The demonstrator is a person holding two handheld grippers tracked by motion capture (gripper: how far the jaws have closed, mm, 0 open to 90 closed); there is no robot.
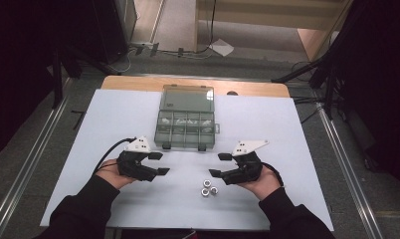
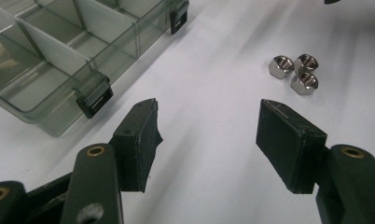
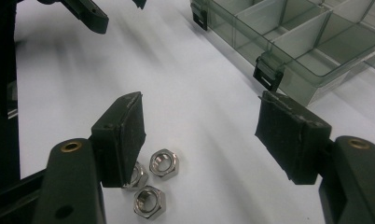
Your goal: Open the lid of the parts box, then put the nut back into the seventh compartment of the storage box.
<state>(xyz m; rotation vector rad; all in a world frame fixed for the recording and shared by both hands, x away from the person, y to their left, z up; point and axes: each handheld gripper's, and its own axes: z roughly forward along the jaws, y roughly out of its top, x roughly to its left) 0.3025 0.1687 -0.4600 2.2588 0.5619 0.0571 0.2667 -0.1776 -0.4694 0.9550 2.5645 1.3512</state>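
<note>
Three steel hex nuts (image 1: 208, 187) lie bunched together, touching one another, on the white table top (image 1: 113, 119) near its front edge, between the two hands and closer to the right one. The right gripper (image 1: 218, 165) hangs just beside them with its jaws spread and nothing between the pads; in the right gripper view the nuts (image 3: 153, 182) sit by the left jaw, partly hidden behind it. The left gripper (image 1: 159, 163) is also spread wide and empty, held a little apart from the nuts (image 2: 295, 71), which lie beyond its right jaw in the left gripper view.

Farther back, in the middle of the table, stands a clear smoky plastic organiser box (image 1: 187, 119) with its lid swung open toward the far side and two black latches on the near wall. Dividers split it into small compartments; several hold small pale pieces, too small to identify. The near compartments (image 2: 45, 70) seen from the left gripper look bare. No readable writing appears on the box or the grippers.
</note>
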